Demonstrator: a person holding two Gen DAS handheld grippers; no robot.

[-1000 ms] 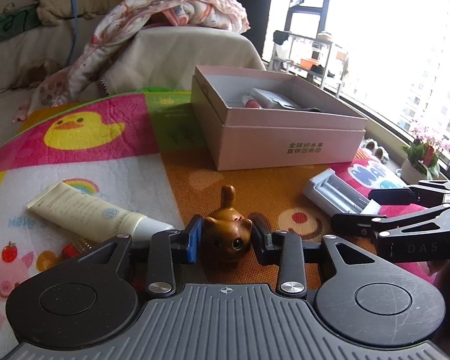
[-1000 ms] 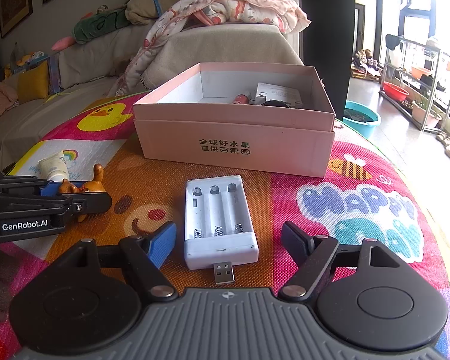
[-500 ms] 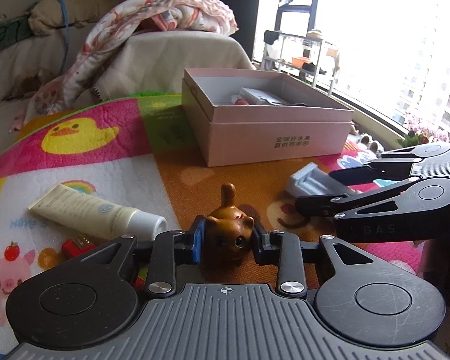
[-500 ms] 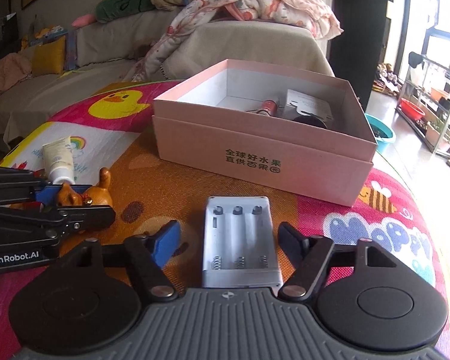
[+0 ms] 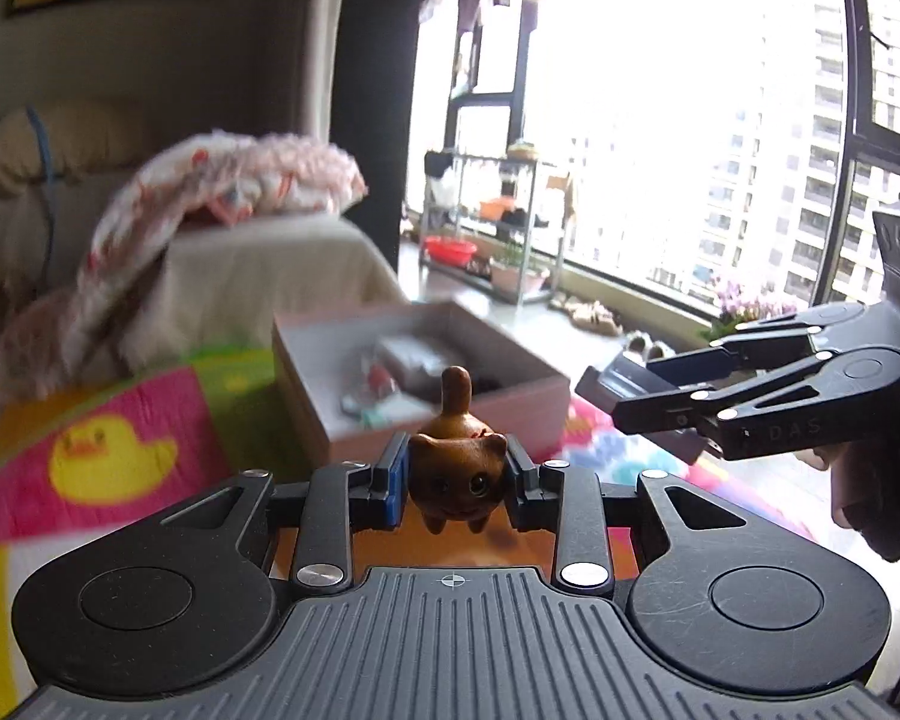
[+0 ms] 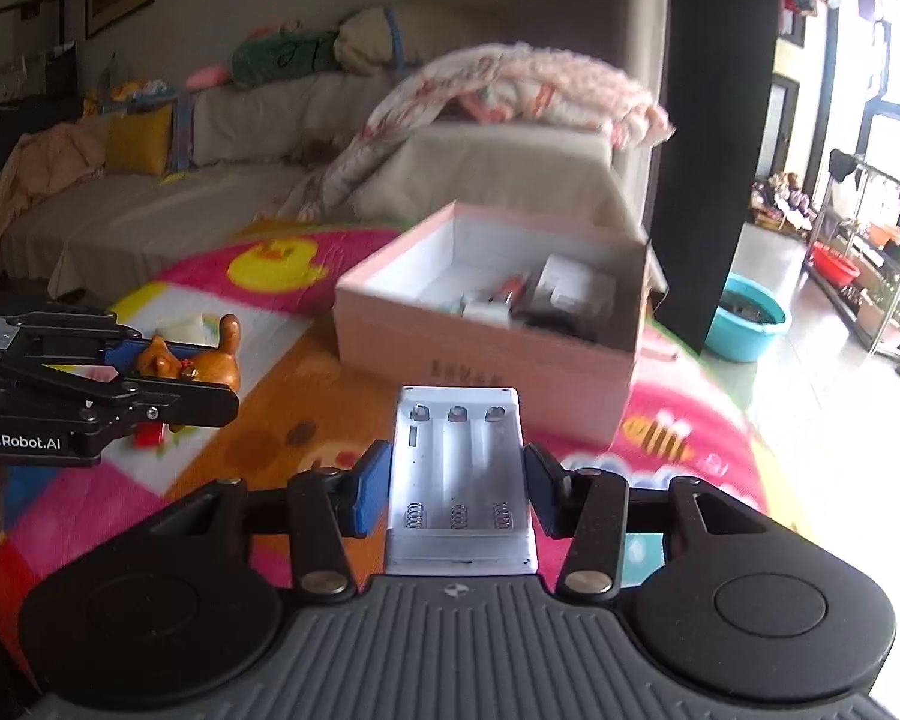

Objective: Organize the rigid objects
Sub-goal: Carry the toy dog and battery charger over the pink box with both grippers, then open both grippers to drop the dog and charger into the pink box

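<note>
My left gripper (image 5: pixel 455 483) is shut on a brown cat figurine (image 5: pixel 457 468) and holds it in the air, tail up, in front of the pink box (image 5: pixel 306 396). In the right wrist view the same gripper (image 6: pixel 174 378) shows at the left with the figurine (image 6: pixel 213 354). My right gripper (image 6: pixel 459 480) has its jaws closing, with both pads against the sides of a white three-slot battery charger (image 6: pixel 459 456), which is lifted off the mat. The open pink box (image 6: pixel 480 366) lies just beyond the charger and holds several small items.
A colourful children's mat (image 6: pixel 282 414) covers the surface. A cream tube (image 6: pixel 180 324) and a small red item (image 6: pixel 147 435) lie on it at the left. A sofa with a blanket (image 6: pixel 510 96) stands behind, a teal basin (image 6: pixel 747 324) on the floor at the right.
Both grippers have risen off the mat. The right jaws closed in on the white charger and lifted it. The left gripper kept its hold on the cat figurine and carried it up.
</note>
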